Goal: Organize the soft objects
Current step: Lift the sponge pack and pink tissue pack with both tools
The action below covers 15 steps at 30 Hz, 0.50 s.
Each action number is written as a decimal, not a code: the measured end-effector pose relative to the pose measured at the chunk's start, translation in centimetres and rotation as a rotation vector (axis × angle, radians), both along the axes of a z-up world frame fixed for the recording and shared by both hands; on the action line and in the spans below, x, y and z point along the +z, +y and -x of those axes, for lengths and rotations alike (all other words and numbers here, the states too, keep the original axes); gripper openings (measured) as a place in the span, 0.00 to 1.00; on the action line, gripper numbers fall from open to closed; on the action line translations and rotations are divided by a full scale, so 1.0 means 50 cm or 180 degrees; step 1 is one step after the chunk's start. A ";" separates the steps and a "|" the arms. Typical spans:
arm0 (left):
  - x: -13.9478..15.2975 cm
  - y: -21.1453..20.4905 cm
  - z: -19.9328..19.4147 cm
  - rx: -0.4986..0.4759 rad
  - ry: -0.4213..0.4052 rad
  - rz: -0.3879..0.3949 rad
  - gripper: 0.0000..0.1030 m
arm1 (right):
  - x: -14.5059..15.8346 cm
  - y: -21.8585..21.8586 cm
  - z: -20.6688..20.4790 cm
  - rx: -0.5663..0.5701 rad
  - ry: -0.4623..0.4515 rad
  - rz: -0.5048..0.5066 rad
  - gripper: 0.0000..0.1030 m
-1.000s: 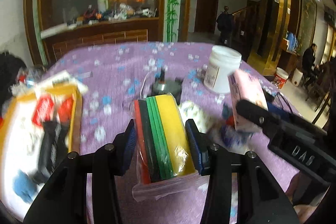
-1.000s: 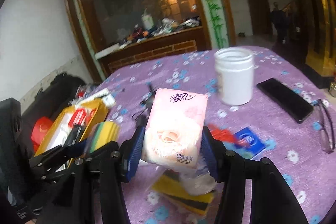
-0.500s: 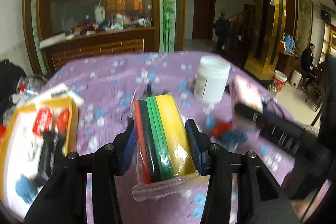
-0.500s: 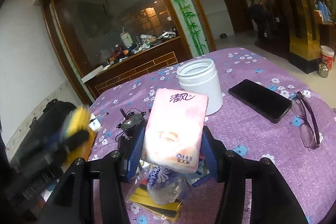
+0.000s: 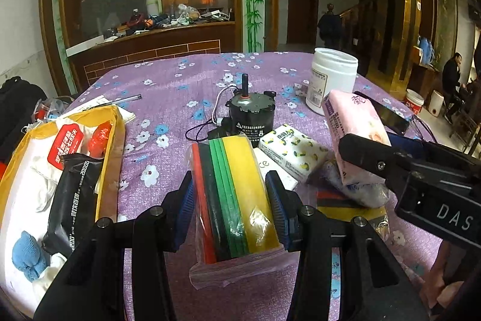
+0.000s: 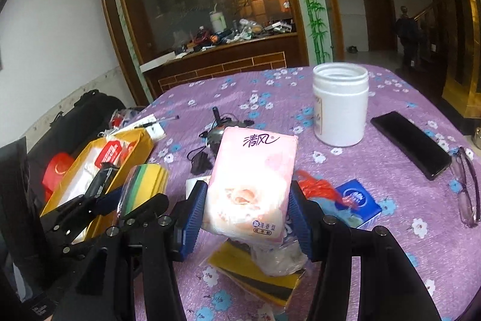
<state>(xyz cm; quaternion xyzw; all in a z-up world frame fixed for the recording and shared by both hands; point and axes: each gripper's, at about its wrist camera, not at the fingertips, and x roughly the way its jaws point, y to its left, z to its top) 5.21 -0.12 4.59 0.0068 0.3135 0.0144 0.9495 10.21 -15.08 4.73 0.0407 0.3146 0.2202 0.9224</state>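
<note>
Purple floral tablecloth [image 5: 186,86] is bearing clutter; left gripper [image 5: 231,209] is clamping the light, compressible bagged sponges [image 5: 234,194] mid-flank; right gripper [image 6: 248,218], at 3 o'clock, is pinching the soft tissue pack [image 6: 249,179].

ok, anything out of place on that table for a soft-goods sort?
Yes: a small electric motor with trailing wires sits mid-table among the tissue packs, plus a phone and glasses to the right. All are hard items, not soft goods. Nothing looks spilled.

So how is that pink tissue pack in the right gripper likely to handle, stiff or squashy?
Probably squashy: the pink tissue pack bulges between the right gripper pads. Its glossy wrapper may be a bit slippery. Likely light, since it sits level clamped only at its lower end.
</note>
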 end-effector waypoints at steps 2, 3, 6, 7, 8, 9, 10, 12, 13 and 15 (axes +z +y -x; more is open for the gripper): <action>0.000 -0.003 0.004 0.0015 -0.0033 -0.0073 0.43 | -0.004 0.004 -0.002 0.0032 0.0035 -0.0007 0.54; 0.000 -0.005 0.006 0.0021 -0.0047 -0.0102 0.43 | -0.005 0.006 -0.001 0.0053 0.0046 -0.0013 0.54; 0.001 -0.006 0.008 0.0038 -0.0072 -0.0146 0.43 | -0.006 0.013 0.002 0.0100 0.0041 0.0004 0.54; 0.000 -0.006 0.008 0.0046 -0.0078 -0.0166 0.43 | -0.006 0.015 0.004 0.0109 0.0034 0.0008 0.54; 0.000 -0.007 0.009 0.0049 -0.0085 -0.0183 0.43 | -0.006 0.014 0.004 0.0114 0.0031 0.0010 0.54; 0.000 -0.008 0.010 0.0047 -0.0092 -0.0188 0.43 | -0.006 0.016 0.005 0.0116 0.0028 0.0013 0.54; 0.001 -0.009 0.011 0.0049 -0.0103 -0.0209 0.43 | -0.005 0.016 0.006 0.0113 0.0023 0.0009 0.54; 0.001 -0.012 0.013 0.0051 -0.0121 -0.0250 0.43 | -0.004 0.012 0.007 0.0111 0.0010 0.0001 0.54; 0.001 -0.012 0.013 0.0053 -0.0129 -0.0268 0.43 | -0.005 0.012 0.007 0.0108 0.0011 0.0004 0.54; 0.002 -0.013 0.014 0.0055 -0.0142 -0.0286 0.43 | -0.005 0.015 0.006 0.0112 0.0017 0.0008 0.54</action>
